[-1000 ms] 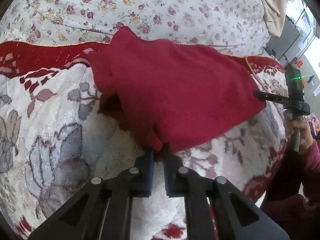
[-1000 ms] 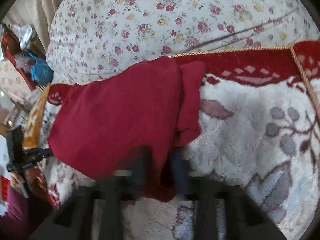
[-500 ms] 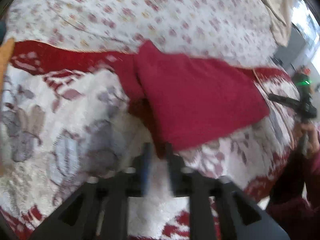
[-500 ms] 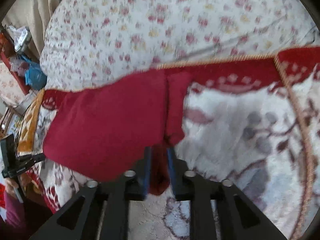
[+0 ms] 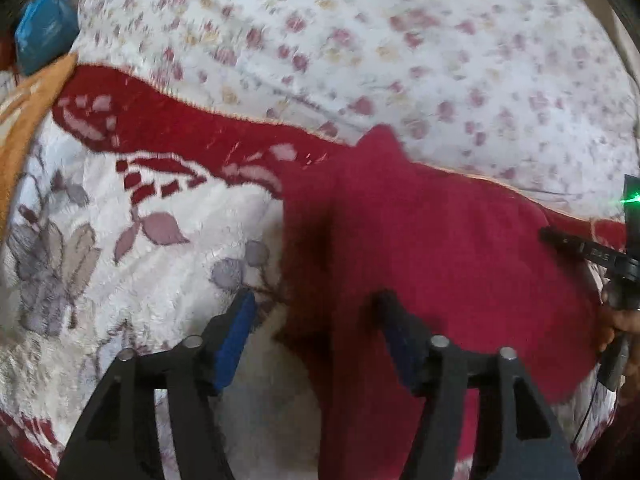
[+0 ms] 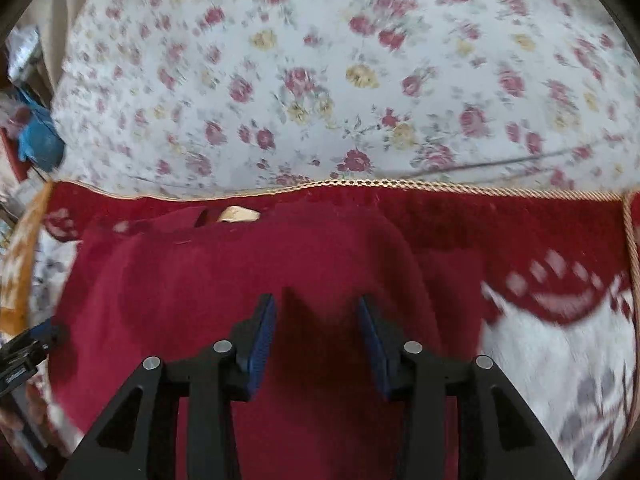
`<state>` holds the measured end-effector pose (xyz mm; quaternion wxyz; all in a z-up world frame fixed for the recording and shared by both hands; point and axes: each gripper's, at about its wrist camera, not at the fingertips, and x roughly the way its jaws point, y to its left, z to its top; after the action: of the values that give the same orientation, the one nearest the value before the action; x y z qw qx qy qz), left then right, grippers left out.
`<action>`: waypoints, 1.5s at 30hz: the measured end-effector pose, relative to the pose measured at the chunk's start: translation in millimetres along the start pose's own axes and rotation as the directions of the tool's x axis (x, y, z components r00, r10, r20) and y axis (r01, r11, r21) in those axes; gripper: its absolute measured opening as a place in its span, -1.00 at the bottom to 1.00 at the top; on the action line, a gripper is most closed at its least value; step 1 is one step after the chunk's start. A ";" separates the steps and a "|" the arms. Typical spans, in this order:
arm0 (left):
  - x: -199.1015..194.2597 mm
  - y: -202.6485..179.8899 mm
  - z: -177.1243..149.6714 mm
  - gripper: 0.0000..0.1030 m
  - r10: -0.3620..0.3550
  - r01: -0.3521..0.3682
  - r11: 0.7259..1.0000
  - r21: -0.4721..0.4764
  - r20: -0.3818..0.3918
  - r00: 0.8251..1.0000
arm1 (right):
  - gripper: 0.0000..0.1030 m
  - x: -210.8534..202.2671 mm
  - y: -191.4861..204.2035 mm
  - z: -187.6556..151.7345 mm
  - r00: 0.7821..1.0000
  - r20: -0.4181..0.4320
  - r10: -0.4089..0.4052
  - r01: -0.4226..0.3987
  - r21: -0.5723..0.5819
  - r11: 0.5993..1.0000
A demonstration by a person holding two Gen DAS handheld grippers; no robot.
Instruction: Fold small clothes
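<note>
On the plush floral blanket (image 5: 132, 280) (white and red) the dark red garment (image 5: 440, 264) lies spread, both the left gripper (image 5: 316, 312) and right gripper (image 6: 316, 316) just opened, gripping nothing.

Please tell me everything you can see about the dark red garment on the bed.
The dark red garment looks like soft, plain knit cloth. It lies spread on the plush patterned blanket, its far edge near that blanket's red border, where a pale label shows at an opening. One part is folded over another. Both grippers' jaws have just been opening above it; no pad presses it.
</note>
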<state>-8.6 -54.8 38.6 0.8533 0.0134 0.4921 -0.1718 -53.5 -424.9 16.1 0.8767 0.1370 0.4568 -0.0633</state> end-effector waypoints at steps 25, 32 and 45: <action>-4.7 13.8 14.6 0.46 -0.006 0.008 0.999 -0.042 0.036 0.999 | -0.96 61.5 223.1 37.0 0.916 -0.167 0.364 -0.400 -0.426 0.812; -8.3 15.3 22.9 0.47 -0.009 0.013 0.998 -0.066 0.067 0.998 | -0.98 83.9 225.9 53.1 0.926 -0.110 0.360 -0.376 -0.287 0.881; 0.5 4.5 17.2 0.47 -0.040 0.041 0.999 -0.028 0.041 0.998 | 0.54 72.5 207.2 46.8 0.886 -0.219 0.408 -0.457 -0.262 0.850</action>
<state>7.4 -53.9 46.4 0.8596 -0.0124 0.4773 -0.1820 73.7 -240.1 20.1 0.8404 0.1034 0.4851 0.2186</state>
